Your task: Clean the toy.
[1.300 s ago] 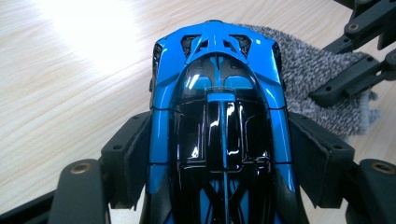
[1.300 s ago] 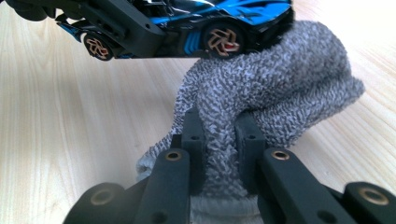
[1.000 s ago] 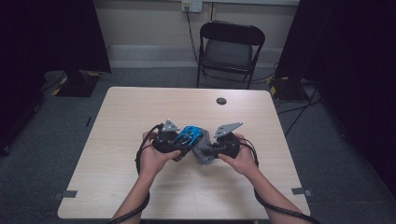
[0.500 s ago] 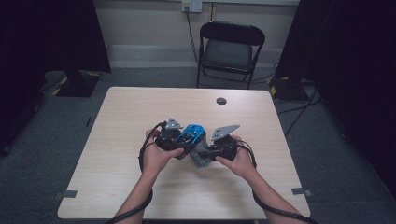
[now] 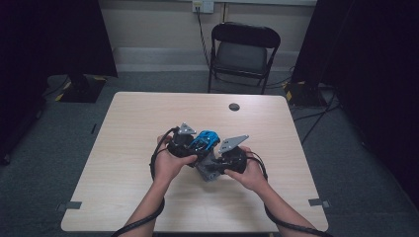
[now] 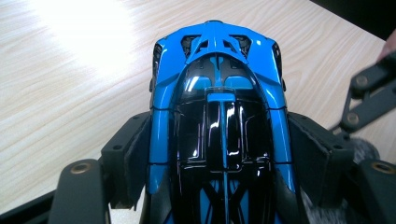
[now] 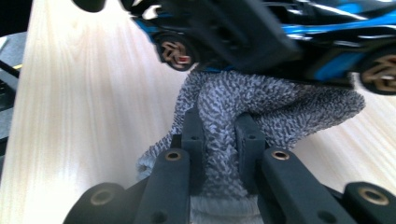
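A blue and black toy car (image 6: 219,107) is clamped by its sides between the pads (image 6: 133,154) of my left gripper (image 6: 219,156), which is shut on it. From above, the car (image 5: 205,140) is held just over the middle of the table, beside my left gripper (image 5: 190,144). My right gripper (image 7: 219,133) is shut on a grey knitted cloth (image 7: 266,102). The cloth is bunched up and pressed against the underside of the car (image 7: 336,28), between its wheels. In the high view the cloth (image 5: 207,172) hangs below my right gripper (image 5: 220,157).
The light wooden table (image 5: 128,148) has a small black round thing (image 5: 234,106) near its far edge. A black folding chair (image 5: 242,54) stands behind the table. Cables trail from both grippers over the near edge.
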{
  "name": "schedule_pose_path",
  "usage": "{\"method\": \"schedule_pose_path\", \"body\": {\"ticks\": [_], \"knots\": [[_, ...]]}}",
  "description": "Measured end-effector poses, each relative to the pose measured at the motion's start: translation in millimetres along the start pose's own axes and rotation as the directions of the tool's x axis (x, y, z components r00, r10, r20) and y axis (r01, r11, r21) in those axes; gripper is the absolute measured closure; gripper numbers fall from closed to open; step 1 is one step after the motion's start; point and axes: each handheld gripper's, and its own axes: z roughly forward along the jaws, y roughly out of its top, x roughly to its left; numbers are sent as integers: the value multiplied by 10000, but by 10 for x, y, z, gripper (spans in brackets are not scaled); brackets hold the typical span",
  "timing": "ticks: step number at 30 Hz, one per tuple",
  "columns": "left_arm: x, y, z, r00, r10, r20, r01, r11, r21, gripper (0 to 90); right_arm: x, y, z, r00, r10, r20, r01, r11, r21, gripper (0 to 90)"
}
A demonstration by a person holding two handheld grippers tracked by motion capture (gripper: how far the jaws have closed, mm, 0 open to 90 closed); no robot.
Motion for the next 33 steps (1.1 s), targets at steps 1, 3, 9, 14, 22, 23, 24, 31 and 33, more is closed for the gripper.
{"method": "schedule_pose_path", "body": {"ticks": [1, 3, 9, 14, 22, 23, 24, 31, 33], "knots": [[-4, 8, 3, 10000, -45, 4, 45, 10000, -19, 282, 10, 2, 9, 10000, -9, -63, 9, 10000, -10, 780], [-3, 27, 6, 10000, -62, -7, 62, 10000, -70, 282, 34, 9, 26, 9999, -52, -153, 51, 10000, -52, 781], [-2, 87, 16, 10000, -8, -83, 7, 9999, -108, 282, 102, 28, 86, 9987, -155, -483, 150, 9998, -114, 780], [36, 122, 30, 9995, -204, -231, 198, 9995, -240, 282, 172, 35, 132, 9964, -274, -807, 265, 9996, -129, 780], [180, 51, -48, 9975, -316, -638, 301, 9993, -241, 282, 107, -32, 53, 9984, -136, -554, 140, 9999, 68, 778], [210, 28, -68, 9971, -332, -688, 321, 9993, -172, 282, 81, -49, 25, 9991, -58, -408, 65, 9998, 176, 778], [239, 0, -85, 9967, -429, -686, 418, 9990, -180, 282, 52, -69, -5, 9995, -20, -315, 27, 9997, 229, 777], [420, -233, -166, 9914, -791, -1047, 795, 9968, 1, 282, -197, -253, -240, 9969, 518, 597, -543, 9977, 416, 770], [481, -305, -182, 9887, -888, -1204, 909, 9958, 124, 282, -276, -314, -300, 9921, 711, 1031, -767, 9958, 510, 769]]}}
